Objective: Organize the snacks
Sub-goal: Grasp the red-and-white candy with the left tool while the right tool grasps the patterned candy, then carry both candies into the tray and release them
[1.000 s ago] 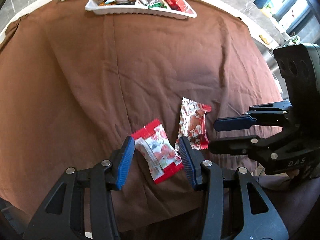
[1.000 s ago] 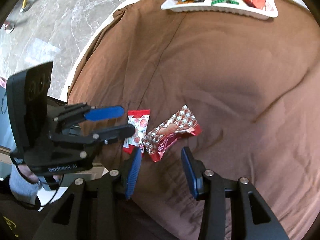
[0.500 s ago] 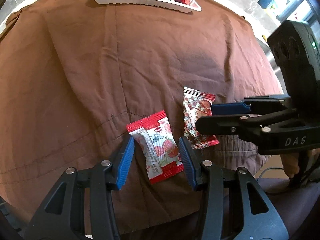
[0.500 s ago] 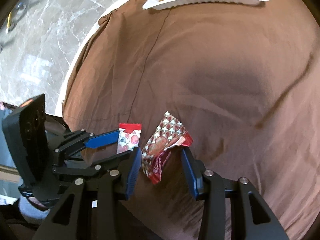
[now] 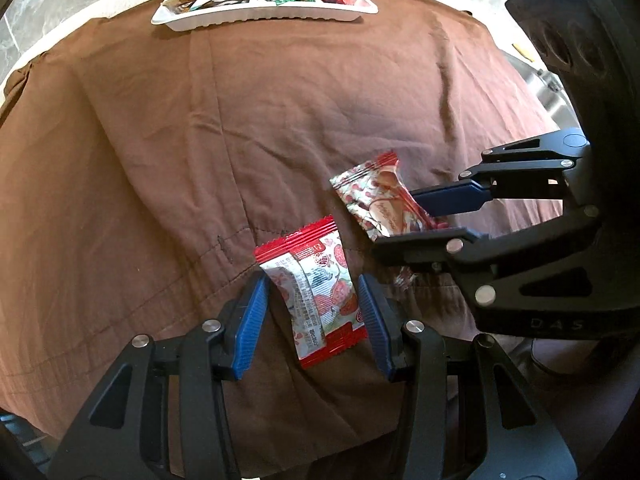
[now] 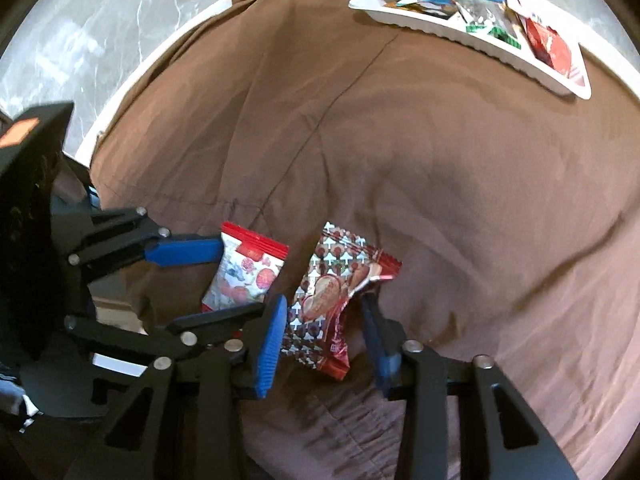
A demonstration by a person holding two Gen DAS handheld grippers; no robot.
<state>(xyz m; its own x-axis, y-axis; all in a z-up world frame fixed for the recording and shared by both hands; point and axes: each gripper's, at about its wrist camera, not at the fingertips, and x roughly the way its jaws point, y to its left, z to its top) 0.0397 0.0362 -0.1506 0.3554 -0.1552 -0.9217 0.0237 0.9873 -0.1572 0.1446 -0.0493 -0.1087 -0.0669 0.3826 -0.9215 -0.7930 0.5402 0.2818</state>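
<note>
A red-and-white strawberry candy packet point(image 5: 316, 292) lies on the brown cloth between the open fingers of my left gripper point(image 5: 312, 300). It also shows in the right wrist view point(image 6: 244, 276). A dark red patterned snack packet point(image 6: 332, 304) lies between the open fingers of my right gripper point(image 6: 324, 324); one end looks slightly raised. It shows in the left wrist view point(image 5: 380, 204) with the right gripper point(image 5: 432, 216) around it. Neither gripper has closed on its packet.
A white tray point(image 5: 256, 16) with several mixed snack packets stands at the far edge of the table, also in the right wrist view point(image 6: 440, 32). The brown cloth point(image 5: 200, 140) covers a white round table. The two grippers are close together at the near edge.
Both grippers have moved forward and lower so each packet now lies between the fingers. The dark red packet has shifted and tilted. Both grippers stay open.
</note>
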